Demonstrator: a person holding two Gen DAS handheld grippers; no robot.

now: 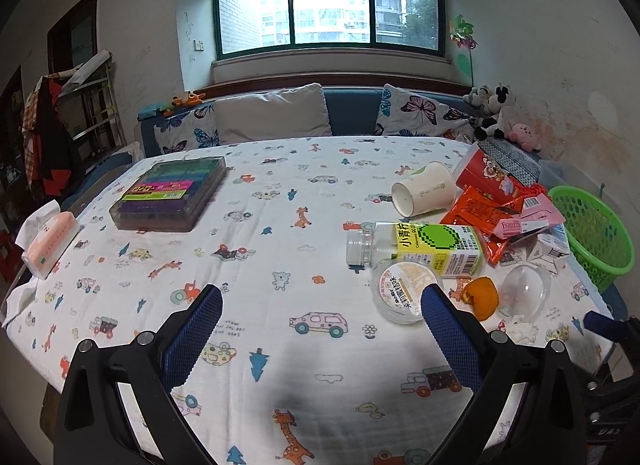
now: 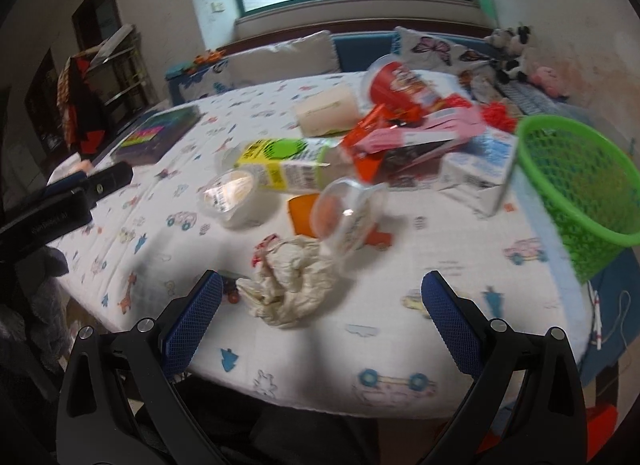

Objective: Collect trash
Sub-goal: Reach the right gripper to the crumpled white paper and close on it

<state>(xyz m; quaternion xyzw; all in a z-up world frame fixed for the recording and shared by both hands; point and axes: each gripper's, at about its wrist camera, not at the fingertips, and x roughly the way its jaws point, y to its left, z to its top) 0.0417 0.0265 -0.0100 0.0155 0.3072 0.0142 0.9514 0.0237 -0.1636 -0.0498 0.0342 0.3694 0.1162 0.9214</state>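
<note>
Left gripper (image 1: 322,319): jaws wide apart, nothing between them, above the near part of the worktop.
Worktop (image 1: 280,225): covered by a white cloth printed with cars and giraffes.
Trash pile: at right; a bottle (image 1: 416,249) on its side, a round lid (image 1: 402,292) touching it in front, a paper cup (image 1: 424,193) tipped over behind.
Wrappers (image 1: 484,209): orange and pink, beside the bottle, with a red cup (image 1: 482,175) behind.
Peel (image 1: 480,297): orange, just beside a clear dome (image 1: 524,291); a tissue (image 1: 520,329) lies near.
Basket (image 1: 596,233): green, at the right edge.
Box (image 1: 170,195): clear, coloured contents, far left.
Tissue pack (image 1: 46,241): at the left edge.
</note>
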